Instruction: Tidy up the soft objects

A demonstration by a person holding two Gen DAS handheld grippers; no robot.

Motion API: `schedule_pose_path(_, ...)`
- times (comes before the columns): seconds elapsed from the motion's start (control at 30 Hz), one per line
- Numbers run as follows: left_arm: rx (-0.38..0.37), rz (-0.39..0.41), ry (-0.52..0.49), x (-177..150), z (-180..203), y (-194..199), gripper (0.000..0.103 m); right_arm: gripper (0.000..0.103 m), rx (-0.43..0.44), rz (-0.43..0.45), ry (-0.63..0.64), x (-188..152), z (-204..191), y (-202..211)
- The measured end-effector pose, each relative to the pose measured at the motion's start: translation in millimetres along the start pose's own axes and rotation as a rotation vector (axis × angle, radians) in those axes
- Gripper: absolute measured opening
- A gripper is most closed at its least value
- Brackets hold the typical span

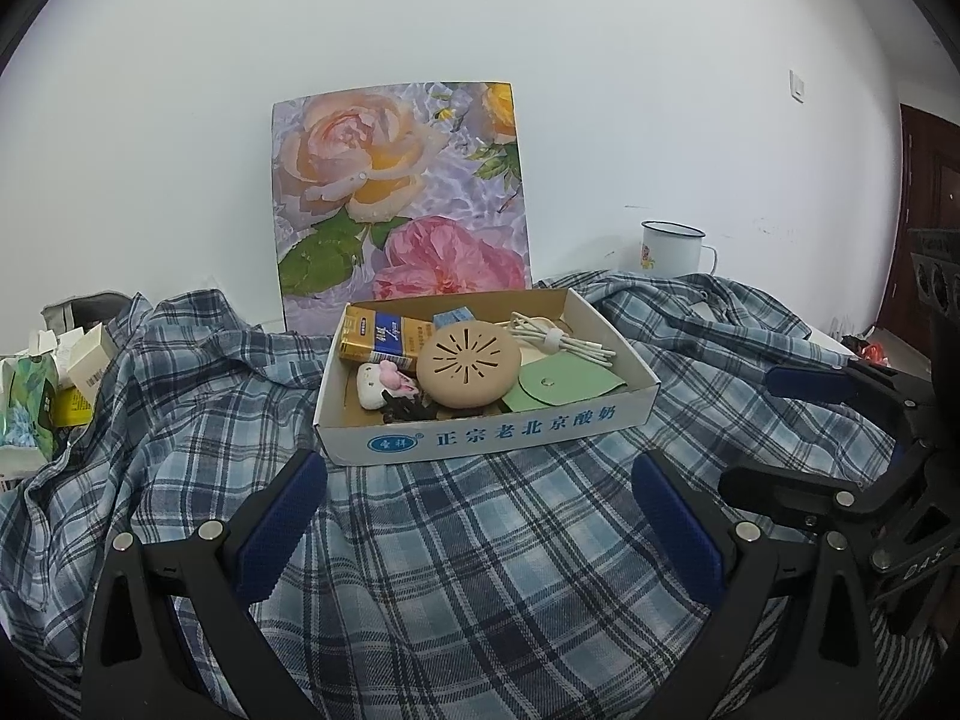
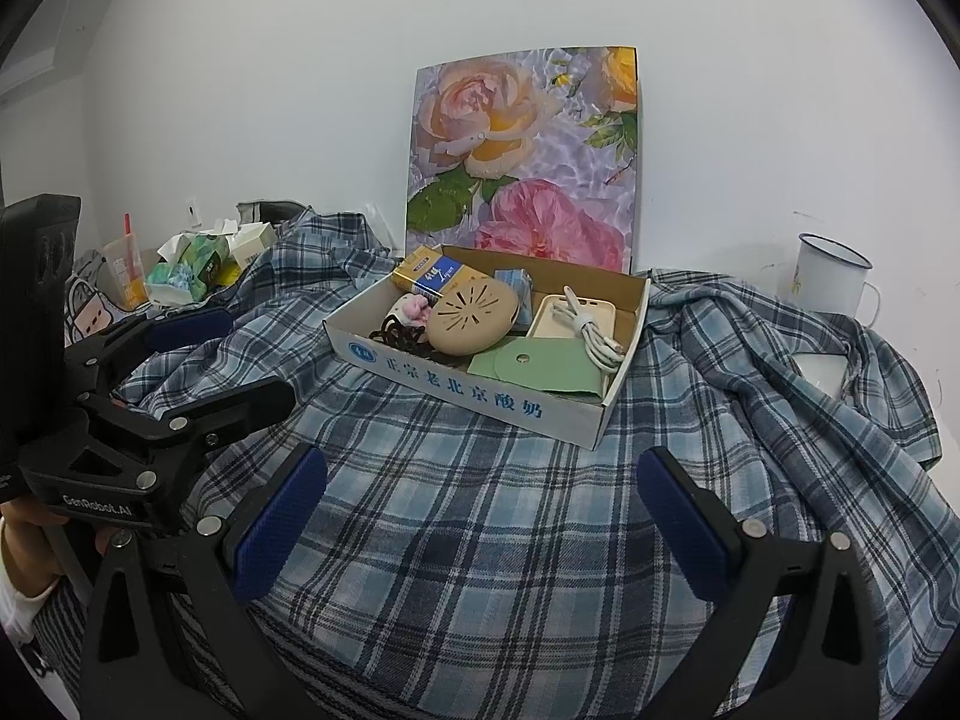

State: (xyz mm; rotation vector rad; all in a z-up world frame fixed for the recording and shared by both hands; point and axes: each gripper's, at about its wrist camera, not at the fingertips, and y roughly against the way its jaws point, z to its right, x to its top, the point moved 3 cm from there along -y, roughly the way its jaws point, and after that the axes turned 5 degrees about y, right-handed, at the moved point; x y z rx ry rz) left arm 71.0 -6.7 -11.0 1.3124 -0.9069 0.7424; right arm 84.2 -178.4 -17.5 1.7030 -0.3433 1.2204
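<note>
A blue plaid shirt [image 1: 480,540] lies spread and rumpled over the table, also in the right wrist view [image 2: 492,516]. A shallow cardboard box [image 1: 486,438] sits on it, holding a tan round disc [image 1: 468,369], a green pouch [image 1: 561,387], a white cable [image 1: 564,339], a yellow-blue packet and a small pink-white toy. My left gripper [image 1: 480,474] is open and empty, just in front of the box. My right gripper [image 2: 483,474] is open and empty, in front of the box [image 2: 480,390]. Each gripper shows in the other's view, the right one [image 1: 798,426] and the left one [image 2: 222,354].
A floral board [image 1: 399,198] leans on the white wall behind the box. A white enamel mug [image 1: 672,249] stands at back right. Tissue packs and small cartons [image 1: 48,390] crowd the left edge. A dark door [image 1: 930,210] is far right.
</note>
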Motion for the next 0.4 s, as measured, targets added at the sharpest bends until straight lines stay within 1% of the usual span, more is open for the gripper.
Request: schedule_pose_path(0.4,-0.004,0.002,-0.002,-1.6,2.2,-0.1,0.103,0.103,0.001,-0.004,-0.001,-0.6,-0.3,-1.3)
